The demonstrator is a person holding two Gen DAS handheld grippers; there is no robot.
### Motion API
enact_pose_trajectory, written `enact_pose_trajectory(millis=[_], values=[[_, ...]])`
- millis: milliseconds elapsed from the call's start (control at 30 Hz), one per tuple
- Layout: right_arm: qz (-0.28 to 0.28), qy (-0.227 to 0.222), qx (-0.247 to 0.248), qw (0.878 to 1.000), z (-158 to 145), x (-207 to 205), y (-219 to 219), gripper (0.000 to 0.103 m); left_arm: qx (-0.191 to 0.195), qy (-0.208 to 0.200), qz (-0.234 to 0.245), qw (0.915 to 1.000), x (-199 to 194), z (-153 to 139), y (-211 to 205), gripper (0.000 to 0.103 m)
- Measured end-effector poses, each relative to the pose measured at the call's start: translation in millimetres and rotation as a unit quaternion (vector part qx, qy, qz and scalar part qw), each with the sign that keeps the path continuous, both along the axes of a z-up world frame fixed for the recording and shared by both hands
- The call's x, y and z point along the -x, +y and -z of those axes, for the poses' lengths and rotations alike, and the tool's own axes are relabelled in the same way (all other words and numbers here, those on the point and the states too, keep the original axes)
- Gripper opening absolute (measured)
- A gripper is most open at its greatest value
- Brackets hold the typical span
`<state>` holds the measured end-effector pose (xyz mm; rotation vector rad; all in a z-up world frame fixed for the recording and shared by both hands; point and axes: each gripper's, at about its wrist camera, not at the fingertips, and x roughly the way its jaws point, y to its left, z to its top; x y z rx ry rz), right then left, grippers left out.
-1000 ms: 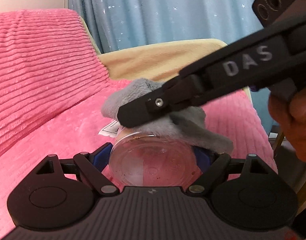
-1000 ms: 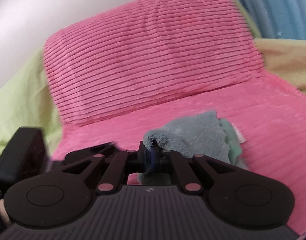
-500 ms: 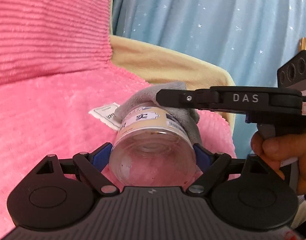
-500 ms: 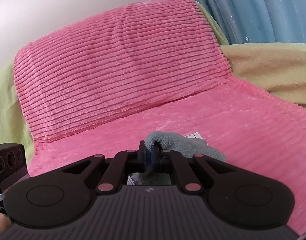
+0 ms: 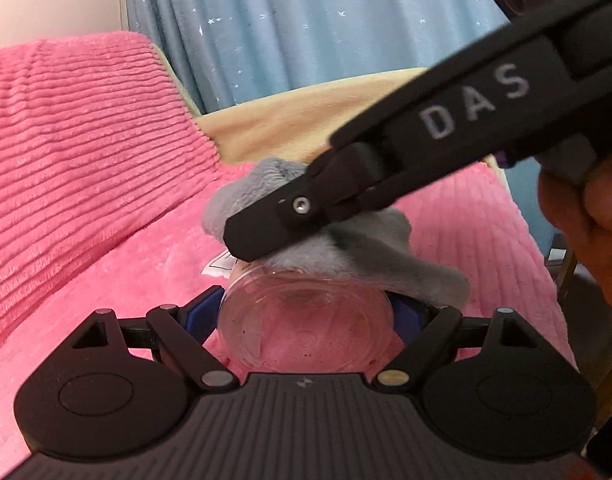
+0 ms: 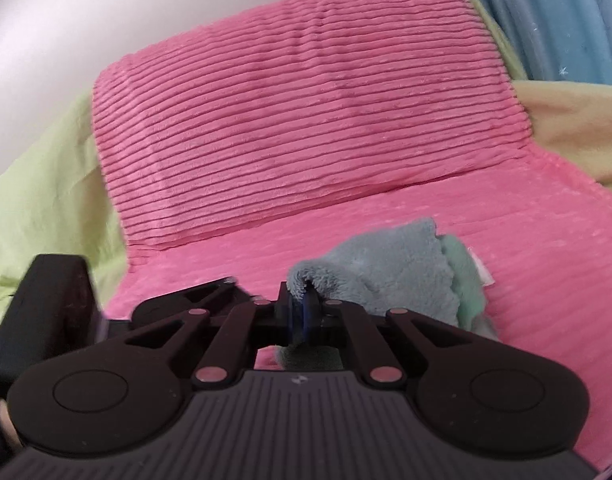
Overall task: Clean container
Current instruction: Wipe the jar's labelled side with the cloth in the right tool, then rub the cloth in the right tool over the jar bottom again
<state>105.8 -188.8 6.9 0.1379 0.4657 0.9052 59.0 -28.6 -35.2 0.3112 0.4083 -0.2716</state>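
A pink ribbed cushion (image 6: 306, 112) forms the backrest above a pink plush seat cover (image 5: 106, 280), with a pale blue starred curtain (image 5: 306, 20) behind. The left gripper (image 5: 306, 316) has its jaws closed on a clear plastic container (image 5: 306, 328), held on its side with its base toward the camera; specks mark the base, though whether they lie inside or outside cannot be told. The right gripper (image 6: 302, 312), jaws clamped on a grey fleece cloth (image 6: 385, 276), presses that cloth onto the container's upper wall. A white tag (image 5: 218, 266) shows beside the container.
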Motion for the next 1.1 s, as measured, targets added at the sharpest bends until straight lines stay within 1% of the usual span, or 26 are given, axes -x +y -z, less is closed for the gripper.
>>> enact_pose_trajectory(millis=[67, 133, 167, 233, 267, 300, 333, 433, 533, 600, 633, 667, 733, 800, 867, 933, 1000, 1067, 1100], values=[[0.056, -0.007, 0.006, 0.998, -0.3, -6.2, -5.8, 0.002, 0.001, -0.001, 0.002, 1.0, 0.3, -0.1, -0.6, 0.085], [0.087, 0.003, -0.002, 0.996, 1.8, -13.4, -14.4, 0.002, 0.009, 0.0, 0.002, 1.0, -0.1, -1.0, 0.0, 0.085], [0.091, 0.014, -0.015, 0.996, 3.5, -16.8, -19.2, 0.002, 0.03, 0.005, 0.002, 0.9995, -0.8, -2.8, 3.3, 0.086], [0.095, 0.024, -0.025, 0.995, 5.2, -18.8, -23.6, 0.002, 0.103, 0.029, 0.005, 0.9942, -3.1, -6.2, 18.4, 0.087], [0.094, 0.02, -0.021, 0.995, 4.7, -17.6, -23.4, 0.002, 0.142, 0.041, 0.003, 0.989, -5.1, -6.9, 26.6, 0.088], [0.093, 0.017, -0.018, 0.995, 4.2, -16.4, -23.0, 0.002, 0.181, 0.053, 0.001, 0.982, -7.2, -7.4, 34.9, 0.088], [0.092, 0.016, -0.017, 0.996, 3.9, -15.2, -22.4, 0.002, 0.202, 0.061, -0.001, 0.9774, -9.0, -6.6, 39.4, 0.088], [0.089, 0.017, -0.017, 0.996, 3.7, -14.5, -21.5, 0.002, 0.253, 0.081, -0.006, 0.964, -14.3, -3.2, 50.5, 0.087], [0.088, 0.022, -0.021, 0.996, 3.6, -17.7, -20.5, 0.002, 0.263, 0.09, -0.01, 0.9605, -17.7, -1.7, 51.8, 0.087], [0.086, 0.022, -0.021, 0.996, 2.4, -16.9, -20.3, 0.002, 0.253, 0.088, -0.009, 0.9635, -16.4, -2.4, 49.3, 0.087], [0.081, 0.021, -0.019, 0.996, 1.9, -15.3, -19.5, 0.003, 0.242, 0.085, -0.009, 0.9665, -15.1, -3.2, 46.5, 0.087], [0.071, 0.02, -0.018, 0.997, 1.5, -12.8, -18.1, 0.003, 0.22, 0.078, -0.01, 0.9723, -13.7, -4.4, 42.1, 0.087], [0.043, 0.022, -0.021, 0.999, 0.9, -8.3, -14.3, 0.003, 0.161, 0.057, -0.012, 0.9853, -9.0, -6.9, 31.9, 0.087], [0.013, 0.022, -0.02, 0.999, 0.2, -3.1, -7.7, 0.003, 0.111, 0.041, -0.011, 0.9929, -5.2, -7.4, 22.1, 0.087], [-0.013, 0.019, -0.015, 1.0, -0.6, 1.8, -1.1, 0.003, 0.078, 0.029, -0.007, 0.9965, -2.0, -7.3, 14.1, 0.087], [-0.016, 0.009, -0.003, 1.0, -1.2, 3.8, 2.1, 0.003, 0.052, 0.021, -0.002, 0.9984, 1.0, -6.5, 6.9, 0.087], [0.006, -0.001, 0.005, 1.0, -1.1, 2.4, 0.8, 0.002, 0.033, 0.013, 0.003, 0.9994, 2.4, -5.8, 0.6, 0.087], [0.054, -0.011, 0.013, 0.998, -0.4, -2.3, -4.5, 0.002, 0.016, 0.007, 0.007, 0.9998, 3.8, -4.6, -4.7, 0.087], [0.076, -0.009, 0.013, 0.997, 0.6, -6.0, -8.7, 0.002, 0.013, 0.006, 0.007, 0.9999, 4.3, -4.3, -5.8, 0.087]])
